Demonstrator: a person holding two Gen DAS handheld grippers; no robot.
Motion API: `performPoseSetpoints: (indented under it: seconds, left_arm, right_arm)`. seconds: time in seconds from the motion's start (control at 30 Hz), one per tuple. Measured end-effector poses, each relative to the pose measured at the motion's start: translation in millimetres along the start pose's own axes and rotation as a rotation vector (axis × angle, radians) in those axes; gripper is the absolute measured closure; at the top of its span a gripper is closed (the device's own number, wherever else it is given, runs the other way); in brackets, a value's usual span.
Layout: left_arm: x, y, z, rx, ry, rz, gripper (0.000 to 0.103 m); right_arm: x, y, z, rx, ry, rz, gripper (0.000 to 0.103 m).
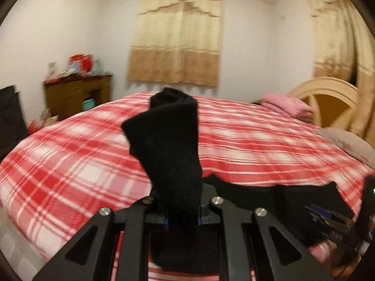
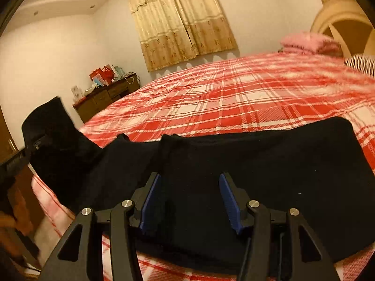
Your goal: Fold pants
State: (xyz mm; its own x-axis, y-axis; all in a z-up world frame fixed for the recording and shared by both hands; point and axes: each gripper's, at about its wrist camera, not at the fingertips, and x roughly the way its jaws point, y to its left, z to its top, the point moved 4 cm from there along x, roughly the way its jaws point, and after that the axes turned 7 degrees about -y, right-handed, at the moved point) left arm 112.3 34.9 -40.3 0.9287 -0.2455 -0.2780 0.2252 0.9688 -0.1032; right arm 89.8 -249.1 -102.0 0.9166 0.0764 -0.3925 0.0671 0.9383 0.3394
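Note:
Black pants (image 2: 257, 164) lie on a bed with a red and white plaid cover (image 2: 234, 93). My left gripper (image 1: 182, 213) is shut on an end of the pants (image 1: 171, 140), which stands up in a fold above its fingers. That lifted end also shows at the far left of the right wrist view (image 2: 51, 135). My right gripper (image 2: 189, 201) is open just above the wide flat part of the pants, its blue pads (image 2: 150, 208) apart and empty. The right gripper shows at the lower right of the left wrist view (image 1: 337, 224).
A folded pink blanket (image 1: 288, 105) lies by the cream headboard (image 1: 328, 100). A brown blanket (image 1: 351, 145) is at the bed's right edge. A wooden dresser (image 1: 77, 93) with red bags stands by the far wall under beige curtains (image 1: 175, 42).

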Motion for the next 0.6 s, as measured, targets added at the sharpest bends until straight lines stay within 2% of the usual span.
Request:
performPoseSetpoints:
  seconds: [0.13,0.27,0.47,0.6]
  left_arm:
    - [0,-37,-5,0.083,0.011,-0.091,0.087]
    - [6,-64,-18,0.129,0.044,-0.14,0.087]
    - [18,-91,-57,0.324,0.101,-0.109,0.087]
    - [21,-92,-64,0.353,0.125,-0.109,0.087]
  right_arm:
    - [-8,-12,12,0.1,0.013,0.066,0.049]
    - [-12,-20,19,0.202,0.045,0.171,0.049]
    - [-7,-18,16,0.292,0.092,0.274,0.049]
    - [1,-16,11,0.323,0.13,0.297,0.049]
